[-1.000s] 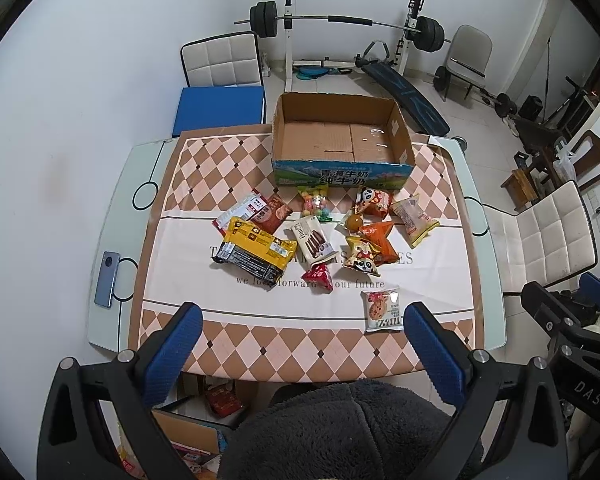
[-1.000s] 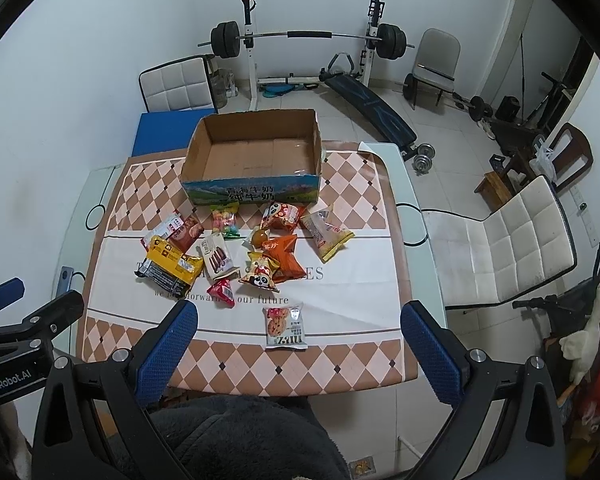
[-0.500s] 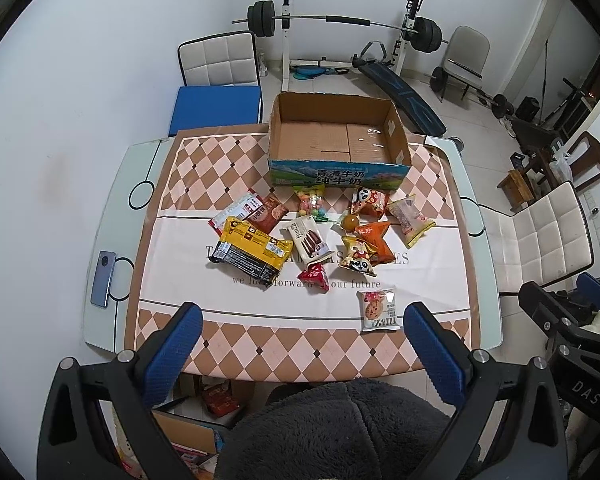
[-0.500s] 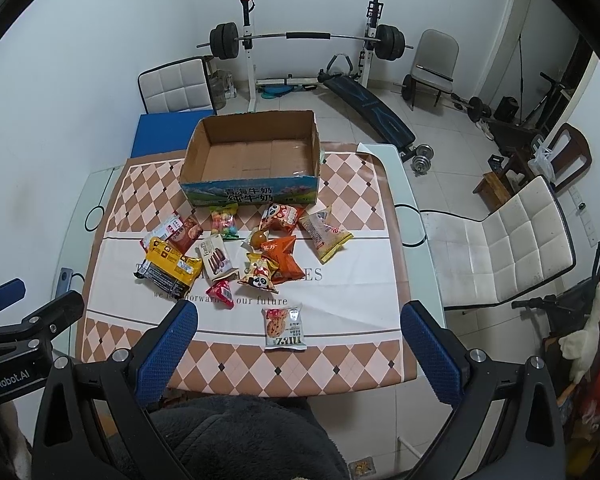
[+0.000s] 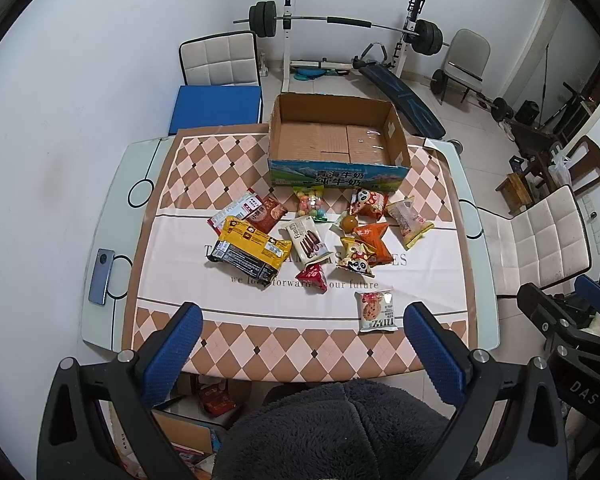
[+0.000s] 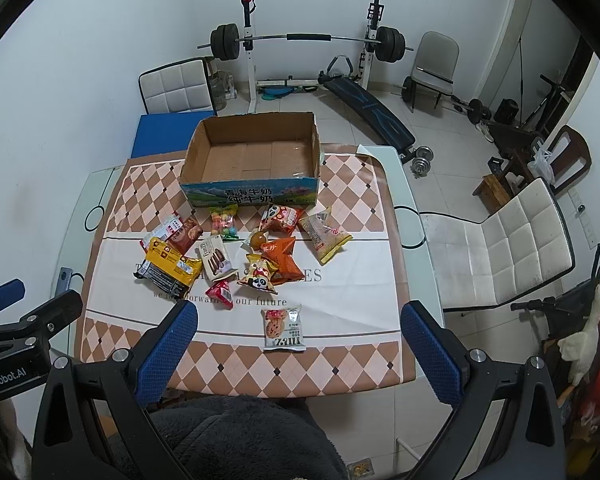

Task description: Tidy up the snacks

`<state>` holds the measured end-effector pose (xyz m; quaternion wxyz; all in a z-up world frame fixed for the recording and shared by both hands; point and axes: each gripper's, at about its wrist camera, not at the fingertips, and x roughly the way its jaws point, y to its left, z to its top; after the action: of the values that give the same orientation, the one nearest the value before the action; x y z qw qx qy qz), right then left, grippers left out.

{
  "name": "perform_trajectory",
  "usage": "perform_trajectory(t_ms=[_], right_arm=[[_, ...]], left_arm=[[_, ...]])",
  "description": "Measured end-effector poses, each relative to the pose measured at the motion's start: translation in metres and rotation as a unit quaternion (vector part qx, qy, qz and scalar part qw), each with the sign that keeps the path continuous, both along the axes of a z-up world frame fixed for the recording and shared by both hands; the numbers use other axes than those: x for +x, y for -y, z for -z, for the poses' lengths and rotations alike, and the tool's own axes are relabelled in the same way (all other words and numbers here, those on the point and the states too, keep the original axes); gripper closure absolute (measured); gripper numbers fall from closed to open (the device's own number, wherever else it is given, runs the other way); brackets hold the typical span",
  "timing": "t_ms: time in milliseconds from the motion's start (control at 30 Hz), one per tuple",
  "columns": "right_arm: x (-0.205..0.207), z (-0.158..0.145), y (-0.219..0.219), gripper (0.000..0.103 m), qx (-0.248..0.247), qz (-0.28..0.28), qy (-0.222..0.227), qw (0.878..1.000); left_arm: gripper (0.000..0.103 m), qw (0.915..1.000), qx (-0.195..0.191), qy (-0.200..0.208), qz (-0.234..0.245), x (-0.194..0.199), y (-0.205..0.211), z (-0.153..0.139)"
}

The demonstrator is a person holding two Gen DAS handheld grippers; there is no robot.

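An open, empty cardboard box (image 5: 338,140) (image 6: 256,156) stands at the far side of the table. Several snack packets lie in a loose pile in front of it: a yellow-black bag (image 5: 252,250) (image 6: 172,268), a white Franzzi pack (image 5: 306,240), an orange bag (image 6: 282,258), a cookie packet (image 5: 376,310) (image 6: 282,326) nearest me. My left gripper (image 5: 308,350) and right gripper (image 6: 298,344) are both open and empty, held high above the table's near edge, far from the snacks.
A phone (image 5: 102,276) lies at the table's left edge. White chairs stand at the back left (image 5: 220,60) and right (image 6: 500,248). A barbell rack (image 5: 340,24) and bench are behind. A dark fleece sleeve (image 5: 340,428) is below the grippers.
Both views have shifted slightly; the table and snacks sit a little higher in the left view. No snack has moved and both grippers stay open.
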<state>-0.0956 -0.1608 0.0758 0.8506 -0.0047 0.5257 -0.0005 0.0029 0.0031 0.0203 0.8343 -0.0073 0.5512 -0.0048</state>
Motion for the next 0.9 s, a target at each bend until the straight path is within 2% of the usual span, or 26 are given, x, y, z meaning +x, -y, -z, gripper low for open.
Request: perform_trajectory(t_ms=[900], right_arm=[[0.0077, -0.0067, 0.0014, 0.000, -0.001, 0.000, 0.005, 1.000]], left_arm=[[0.000, 1.0000, -0.002, 0.001, -0.001, -0.0001, -0.0020, 0.0007]])
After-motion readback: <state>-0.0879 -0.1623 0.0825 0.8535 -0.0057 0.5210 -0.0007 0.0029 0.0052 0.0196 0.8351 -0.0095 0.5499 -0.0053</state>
